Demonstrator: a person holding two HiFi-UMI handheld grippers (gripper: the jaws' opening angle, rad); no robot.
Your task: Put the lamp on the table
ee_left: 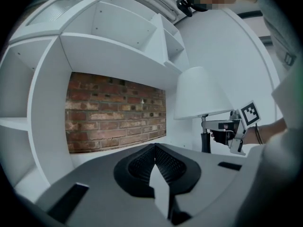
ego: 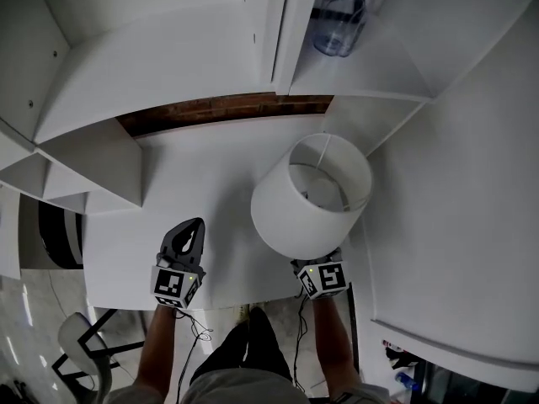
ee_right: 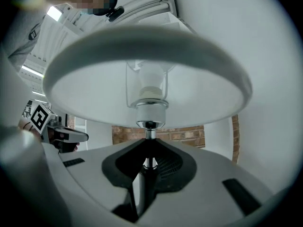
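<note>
With the right tongs point(ee_right: 149, 148) clamped only on the thin stem point(ee_right: 150, 134) of the lamp point(ego: 312, 196), held over the bench point(ego: 202, 175) at 2 o'clock of the closed, empty left tongs point(ego: 195, 228), the top-heavy shade point(ee_left: 199, 93) may pivot in that grip and topple on landing.

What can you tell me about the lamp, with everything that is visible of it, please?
The lamp has a smooth white tapered shade, open at the top with thin wire struts inside. Under it sit a pale bulb, a chrome socket and a slim chrome stem that turns black lower down. It is upright over the white table. The right tongs are closed on the stem. Its base is hidden, so contact with the table cannot be told.
</note>
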